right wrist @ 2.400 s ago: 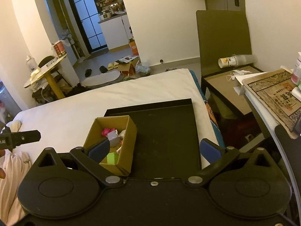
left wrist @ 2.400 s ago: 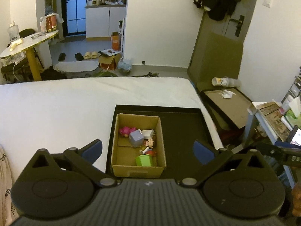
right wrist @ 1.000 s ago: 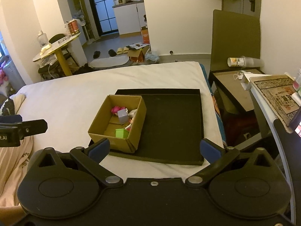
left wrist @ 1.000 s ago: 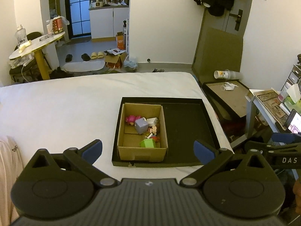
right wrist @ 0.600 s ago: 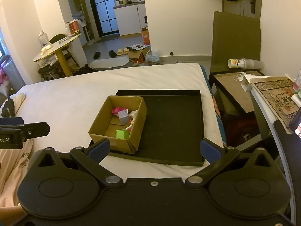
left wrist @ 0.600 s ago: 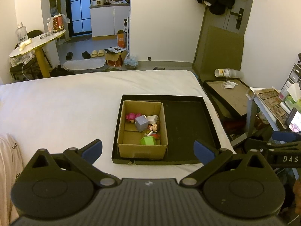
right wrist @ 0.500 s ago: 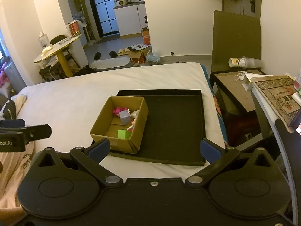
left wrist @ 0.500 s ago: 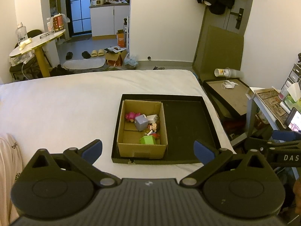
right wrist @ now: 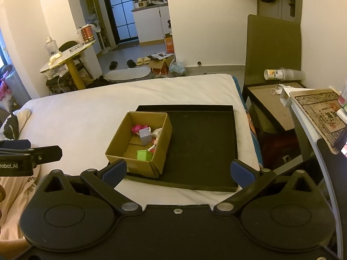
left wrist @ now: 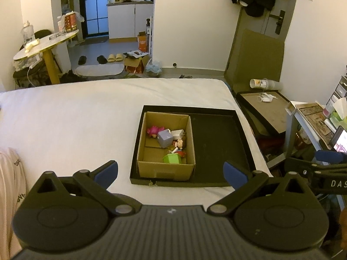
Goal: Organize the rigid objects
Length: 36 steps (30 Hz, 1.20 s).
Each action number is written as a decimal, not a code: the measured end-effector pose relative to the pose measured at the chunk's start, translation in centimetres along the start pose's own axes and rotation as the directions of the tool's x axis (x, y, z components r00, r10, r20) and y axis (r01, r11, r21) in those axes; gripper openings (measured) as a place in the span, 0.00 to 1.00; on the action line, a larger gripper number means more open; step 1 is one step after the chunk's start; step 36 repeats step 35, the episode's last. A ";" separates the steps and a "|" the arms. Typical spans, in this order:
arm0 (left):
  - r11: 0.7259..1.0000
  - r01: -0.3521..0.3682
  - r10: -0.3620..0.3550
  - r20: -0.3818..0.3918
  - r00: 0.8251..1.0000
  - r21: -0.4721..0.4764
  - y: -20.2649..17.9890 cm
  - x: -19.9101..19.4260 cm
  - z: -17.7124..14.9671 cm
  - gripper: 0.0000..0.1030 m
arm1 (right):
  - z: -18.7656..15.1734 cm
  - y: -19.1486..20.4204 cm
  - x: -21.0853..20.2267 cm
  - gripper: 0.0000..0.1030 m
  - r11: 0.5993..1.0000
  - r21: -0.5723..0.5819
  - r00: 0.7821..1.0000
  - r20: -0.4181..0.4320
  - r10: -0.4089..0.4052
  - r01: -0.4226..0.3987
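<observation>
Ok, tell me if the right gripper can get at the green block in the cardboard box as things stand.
Probably yes. The right gripper is open and empty, the cardboard box has no lid, and the green block sits near its front wall with nothing on top; the neighbouring toys crowd one side.

Both of your wrist views look down from well back, side by side, sharing the black tray (left wrist: 219, 143) (right wrist: 201, 143) on the bed (left wrist: 76, 117) (right wrist: 86, 110).

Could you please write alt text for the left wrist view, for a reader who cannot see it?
An open cardboard box of small toys sits in the left part of a black tray on a white bed. The open, empty left hand-held gripper frames it from below.
</observation>
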State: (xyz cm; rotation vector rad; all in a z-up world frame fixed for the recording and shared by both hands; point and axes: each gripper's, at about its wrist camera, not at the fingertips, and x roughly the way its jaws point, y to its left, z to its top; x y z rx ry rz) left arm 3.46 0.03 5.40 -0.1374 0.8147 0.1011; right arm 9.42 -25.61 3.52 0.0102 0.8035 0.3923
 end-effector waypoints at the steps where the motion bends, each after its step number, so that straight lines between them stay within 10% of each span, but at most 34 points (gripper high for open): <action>1: 1.000 0.000 0.000 0.000 1.000 -0.002 0.1 0.0 0.0 1.00 | -0.1 0.1 -0.1 1.00 1.000 -0.004 1.000 0.006 -0.001 0.001; 36: 1.000 -0.006 0.006 -0.016 1.000 0.000 0.3 0.6 -0.4 1.00 | -0.4 0.5 0.1 1.00 1.000 -0.018 1.000 0.004 -0.008 0.008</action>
